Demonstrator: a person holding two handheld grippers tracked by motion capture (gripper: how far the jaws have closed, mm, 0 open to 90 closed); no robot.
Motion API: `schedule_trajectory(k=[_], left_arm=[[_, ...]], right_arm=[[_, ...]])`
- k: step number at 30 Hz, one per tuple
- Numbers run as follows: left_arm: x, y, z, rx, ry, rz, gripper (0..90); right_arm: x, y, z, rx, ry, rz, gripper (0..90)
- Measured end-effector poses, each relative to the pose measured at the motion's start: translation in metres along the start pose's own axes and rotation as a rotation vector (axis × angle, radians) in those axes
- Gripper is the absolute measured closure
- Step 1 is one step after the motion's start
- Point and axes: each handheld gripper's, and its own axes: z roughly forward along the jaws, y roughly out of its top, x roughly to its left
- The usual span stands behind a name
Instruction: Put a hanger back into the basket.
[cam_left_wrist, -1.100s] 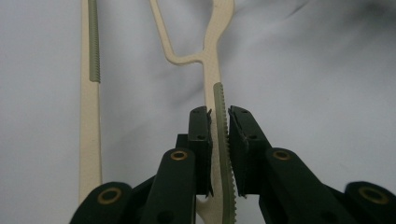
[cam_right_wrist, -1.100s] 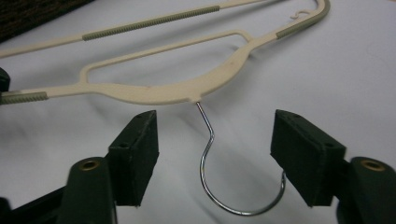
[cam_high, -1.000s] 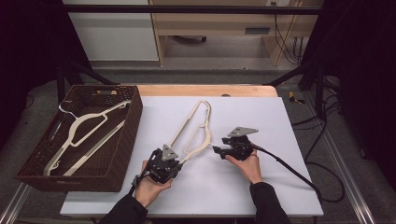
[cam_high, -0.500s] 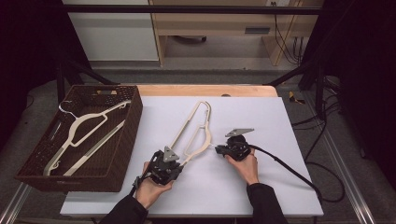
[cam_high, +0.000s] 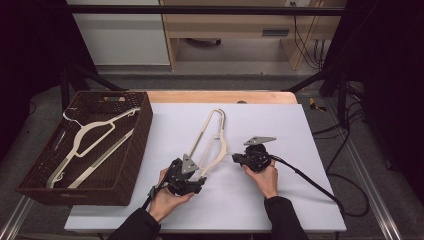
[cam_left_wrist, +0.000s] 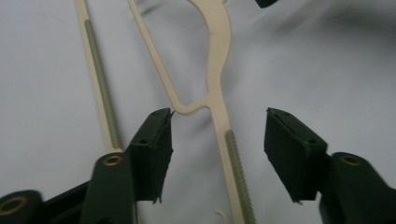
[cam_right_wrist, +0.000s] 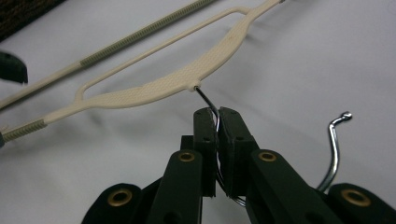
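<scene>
A cream plastic hanger (cam_high: 207, 137) lies on the white table, its metal hook (cam_right_wrist: 334, 149) pointing toward the right hand. My right gripper (cam_high: 234, 159) is shut on the hook's wire just below the hanger's neck (cam_right_wrist: 187, 79); the jaws (cam_right_wrist: 217, 114) pinch it between the pads. My left gripper (cam_high: 200, 179) sits at the hanger's near end. Its jaws have just been opening and now stand apart (cam_left_wrist: 219, 119), with one ribbed hanger arm (cam_left_wrist: 215, 46) lying between them, untouched by the pads.
A dark wicker basket (cam_high: 135, 145) stands at the table's left with another cream hanger (cam_high: 87, 135) in it. Black cables trail off to the right. A wooden strip (cam_high: 220, 96) borders the table's far edge.
Both hands have kept their places beside the hanger, and the hanger lies where it did.
</scene>
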Motion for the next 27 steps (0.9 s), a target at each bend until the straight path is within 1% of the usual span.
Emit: schedule_trajectory(k=[1, 2, 3, 5, 6, 7, 8, 9, 10, 11, 12, 13, 16, 17, 18, 19, 21, 22, 23, 26, 27], left_arm=[[0.001, 0.005, 0.002, -0.014, -0.004, 0.005, 39.1], [0.003, 0.007, 0.004, -0.015, -0.008, 0.011, 37.3], [0.003, 0.011, 0.007, -0.014, -0.005, 0.011, 36.1], [0.005, 0.019, 0.013, -0.010, -0.020, 0.010, 35.4], [0.005, 0.022, 0.017, 0.001, -0.024, 0.010, 35.1], [0.005, 0.022, 0.017, 0.001, -0.024, 0.010, 35.2], [0.003, 0.027, 0.025, 0.002, -0.033, 0.019, 35.0], [0.002, 0.029, 0.029, 0.004, -0.037, 0.024, 35.1], [0.001, 0.031, 0.034, 0.001, -0.040, 0.027, 35.1], [-0.001, 0.033, 0.039, 0.008, -0.037, 0.036, 35.2], [-0.001, 0.034, 0.042, 0.015, -0.036, 0.040, 35.4], [-0.002, 0.035, 0.046, 0.016, -0.033, 0.039, 35.9], [-0.004, 0.038, 0.057, 0.025, -0.043, 0.044, 38.4], [-0.005, 0.039, 0.059, 0.037, -0.048, 0.048, 40.3], [-0.007, 0.039, 0.063, 0.046, -0.043, 0.057, 42.2], [-0.008, 0.040, 0.066, 0.052, -0.035, 0.064, 44.7], [-0.009, 0.040, 0.069, 0.057, -0.032, 0.063, 50.1], [-0.008, 0.040, 0.072, 0.068, -0.040, 0.055, 50.1], [-0.008, 0.040, 0.074, 0.084, -0.050, 0.044, 58.6], [-0.007, 0.038, 0.077, 0.108, -0.051, 0.041, 74.5], [-0.007, 0.038, 0.077, 0.103, -0.053, 0.034, 75.5]], right_arm=[[0.001, 0.000, -0.002, 0.011, -0.008, -0.009, 86.2], [0.001, 0.001, -0.002, -0.001, -0.014, -0.033, 86.2], [0.001, 0.001, -0.003, 0.003, -0.014, -0.041, 86.1], [0.002, 0.001, -0.004, 0.003, -0.020, -0.048, 86.1], [0.003, 0.001, -0.004, 0.009, -0.021, -0.045, 86.1], [0.003, 0.001, -0.005, 0.009, -0.022, -0.046, 86.1], [0.003, 0.002, -0.006, 0.005, -0.022, -0.060, 86.1], [0.004, 0.002, -0.006, 0.005, -0.022, -0.047, 86.1], [0.004, 0.003, -0.007, 0.002, -0.024, -0.058, 86.1], [0.004, 0.003, -0.008, 0.003, -0.028, -0.065, 86.1], [0.004, 0.003, -0.009, 0.003, -0.023, -0.058, 86.1], [0.004, 0.003, -0.009, 0.004, -0.027, -0.062, 86.1], [0.005, 0.003, -0.010, 0.010, -0.025, -0.060, 86.1], [0.005, 0.004, -0.010, 0.012, -0.028, -0.055, 86.1], [0.005, 0.004, -0.011, 0.010, -0.025, -0.063, 86.1], [0.005, 0.004, -0.011, 0.010, -0.022, -0.058, 86.1], [0.005, 0.004, -0.012, 0.011, -0.027, -0.063, 86.1], [0.005, 0.004, -0.012, 0.012, -0.026, -0.061, 86.1], [0.005, 0.004, -0.013, 0.015, -0.025, -0.059, 86.1], [0.005, 0.004, -0.013, 0.015, -0.024, -0.059, 86.0], [0.005, 0.004, -0.013, 0.016, -0.025, -0.062, 86.0]])
